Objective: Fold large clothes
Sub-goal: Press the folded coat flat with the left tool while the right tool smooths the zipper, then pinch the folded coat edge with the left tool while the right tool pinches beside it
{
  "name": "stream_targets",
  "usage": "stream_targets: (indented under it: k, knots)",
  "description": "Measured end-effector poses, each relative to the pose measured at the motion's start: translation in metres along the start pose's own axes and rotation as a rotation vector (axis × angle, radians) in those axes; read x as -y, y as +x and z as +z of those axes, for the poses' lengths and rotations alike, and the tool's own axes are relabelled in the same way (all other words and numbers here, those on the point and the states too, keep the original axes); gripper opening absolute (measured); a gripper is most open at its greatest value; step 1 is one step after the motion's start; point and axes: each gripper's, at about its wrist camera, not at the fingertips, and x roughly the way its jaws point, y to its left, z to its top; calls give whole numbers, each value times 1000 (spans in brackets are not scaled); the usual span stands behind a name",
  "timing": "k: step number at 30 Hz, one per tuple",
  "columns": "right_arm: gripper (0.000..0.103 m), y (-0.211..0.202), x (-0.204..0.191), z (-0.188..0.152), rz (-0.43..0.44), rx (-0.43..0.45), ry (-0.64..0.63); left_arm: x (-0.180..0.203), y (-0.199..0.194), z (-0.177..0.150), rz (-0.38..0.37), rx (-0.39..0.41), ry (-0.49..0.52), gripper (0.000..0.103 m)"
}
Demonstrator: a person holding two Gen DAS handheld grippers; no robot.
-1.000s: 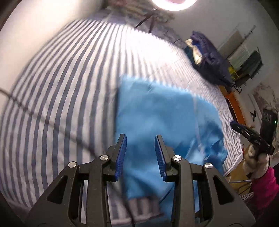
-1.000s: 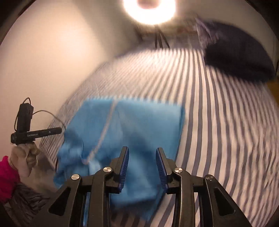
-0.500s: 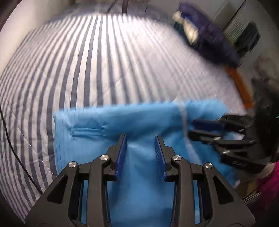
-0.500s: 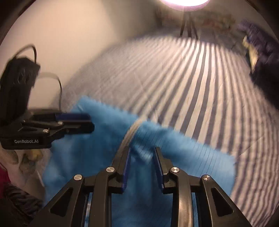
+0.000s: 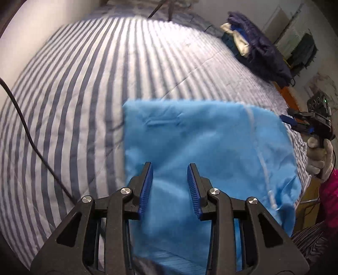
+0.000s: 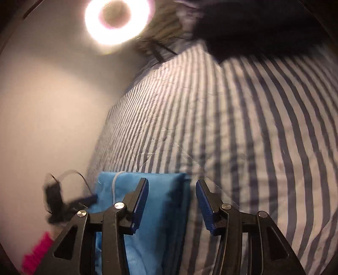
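Striped bedding (image 5: 88, 88) covers a bed that fills both views, and on it lies the blue garment (image 5: 202, 143), near the front edge of the bed. It looks already folded at least once: the outline is nearly square, the far edge is straight, and a white drawstring (image 5: 262, 156) runs along its right part. The flat position probably makes the next fold easy, because the cloth is spread and the edges are free to take.

The left tongs (image 5: 170, 186) are released, with the jaws apart and nothing between them; they hang over the near part of the garment. The right tongs (image 6: 171, 203) are released too, with an even wider gap, and they stand over the right edge of the garment (image 6: 152, 194), where blue cloth meets the stripes. This place seems chosen for taking that edge.

Each view gives something the other lacks. The left view shows the whole top of the garment, a small slit like a pocket (image 5: 162, 122), a black cable (image 5: 31, 139) on the bedding, a dark pile (image 5: 259, 52) of clothes at the far corner, and the right tongs (image 5: 295, 121) in a gloved hand. The right view shows a wall (image 6: 42, 116) beside the bed, a ring light (image 6: 117, 20), and the thick layered side of the fold. The left tongs (image 6: 84, 200) appear there only as a dark blur.
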Motion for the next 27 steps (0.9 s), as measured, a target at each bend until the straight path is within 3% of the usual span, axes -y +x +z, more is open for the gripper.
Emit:
stream_targets:
  k: [5,7,11,15,19,23,24,26,27]
  knots:
    - [46,35,-1,-7,40,-109,-14,-2,1,-2,8,-3,20,33]
    - [46,47,-1,-8,104,-107,29,-1,4,-2,13,-2,29,33]
    - [45,51,11,-9,151,-56,109,3,11,2,15,6,45,33]
    - [20,39,31,-3,121,59,195,6,15,3,18,8,52,33]
    - [6,22,29,-1,64,92,143,6,15,3,18,9,60,33]
    - [10,12,20,-1,36,51,109,5,13,3,19,8,58,33]
    - [22,14,18,5,49,31,118,6,13,3,21,7,61,33]
    - [36,20,19,3,132,-26,148,6,12,2,23,8,64,33]
    - [36,23,14,0,156,-49,149,6,12,2,24,8,65,33]
